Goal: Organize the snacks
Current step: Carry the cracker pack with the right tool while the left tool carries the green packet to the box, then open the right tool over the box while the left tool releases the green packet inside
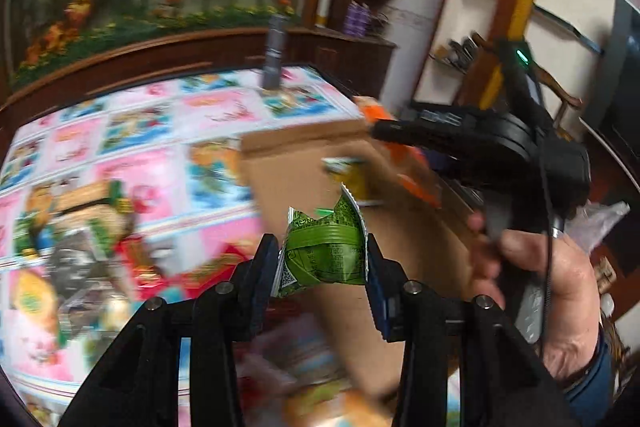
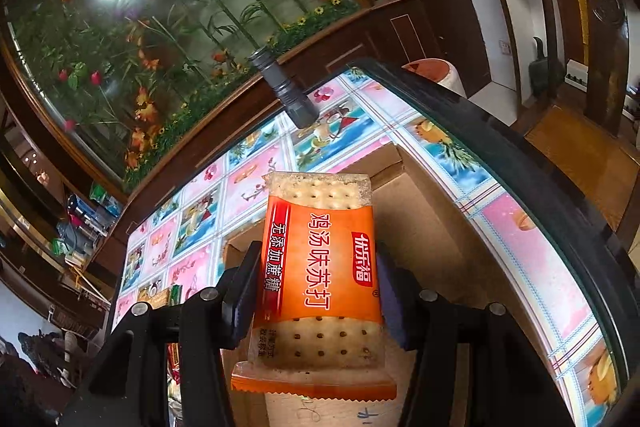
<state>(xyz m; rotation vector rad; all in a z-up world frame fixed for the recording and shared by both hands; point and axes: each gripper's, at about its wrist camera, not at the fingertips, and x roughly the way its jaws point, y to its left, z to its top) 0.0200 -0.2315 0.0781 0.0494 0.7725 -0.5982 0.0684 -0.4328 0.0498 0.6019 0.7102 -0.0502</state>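
- Fingers of the left gripper (image 1: 322,259) pinch a small green snack packet (image 1: 326,251), and fingers of the right gripper (image 2: 316,283) pinch an orange cracker pack (image 2: 320,267) by its sides. Both packs are up in the air.
- Just past both sets of fingers sits a brown cardboard box (image 1: 304,167). It looks open on top. I think this is where the snacks go.
- One small yellow and green packet (image 1: 352,179) seems to be at the box already, out beyond the left fingers, but it is too blurry to be sure.
- Off to the left of the left fingers, a pile of loose snacks (image 1: 80,227) waits on the colorful surface (image 1: 140,131).
- So the job looks only partly done. Two packs are on their way, and lots more are left to pick up.
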